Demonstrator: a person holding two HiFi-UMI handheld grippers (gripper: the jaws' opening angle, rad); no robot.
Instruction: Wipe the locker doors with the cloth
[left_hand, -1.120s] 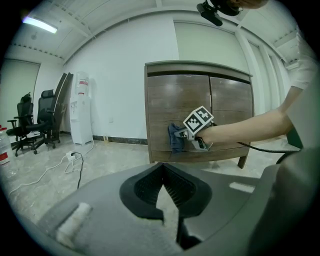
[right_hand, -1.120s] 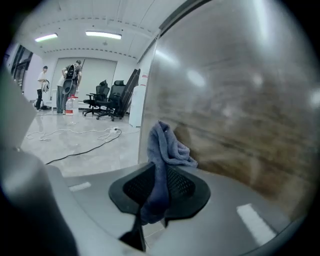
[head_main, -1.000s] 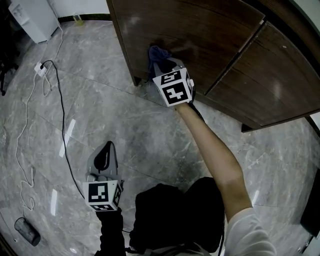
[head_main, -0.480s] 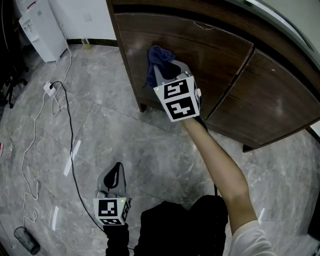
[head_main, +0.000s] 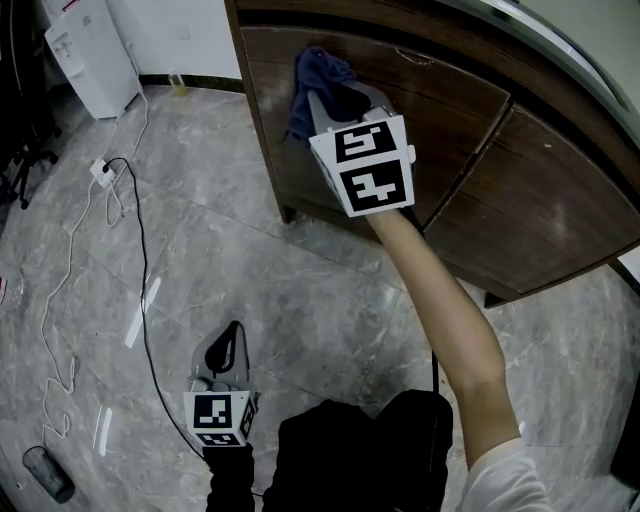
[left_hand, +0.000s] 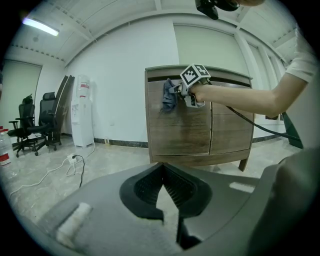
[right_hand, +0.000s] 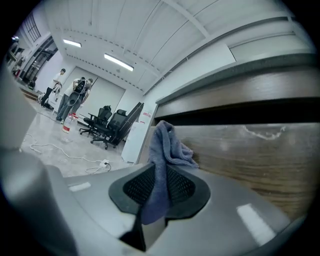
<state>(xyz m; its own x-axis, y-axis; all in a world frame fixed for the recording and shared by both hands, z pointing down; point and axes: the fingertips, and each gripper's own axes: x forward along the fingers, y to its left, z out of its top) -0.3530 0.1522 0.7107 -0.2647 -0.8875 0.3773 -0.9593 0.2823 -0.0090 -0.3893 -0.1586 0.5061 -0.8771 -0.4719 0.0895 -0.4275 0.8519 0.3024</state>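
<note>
Right gripper view: right gripper (right_hand: 160, 172) clamps the blue cloth (right_hand: 167, 147) at the locker door (right_hand: 260, 160); firm, overlapping strokes should clean best. Left gripper (left_hand: 162, 172) closed, empty.

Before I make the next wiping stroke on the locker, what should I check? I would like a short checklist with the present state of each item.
1. Cloth clamped in right gripper: ok.
2. Cloth pressed against the left door: cannot tell.
3. Left gripper shut, empty, away from the locker: ok.
4. Floor cable apart from the locker: ok.
</note>
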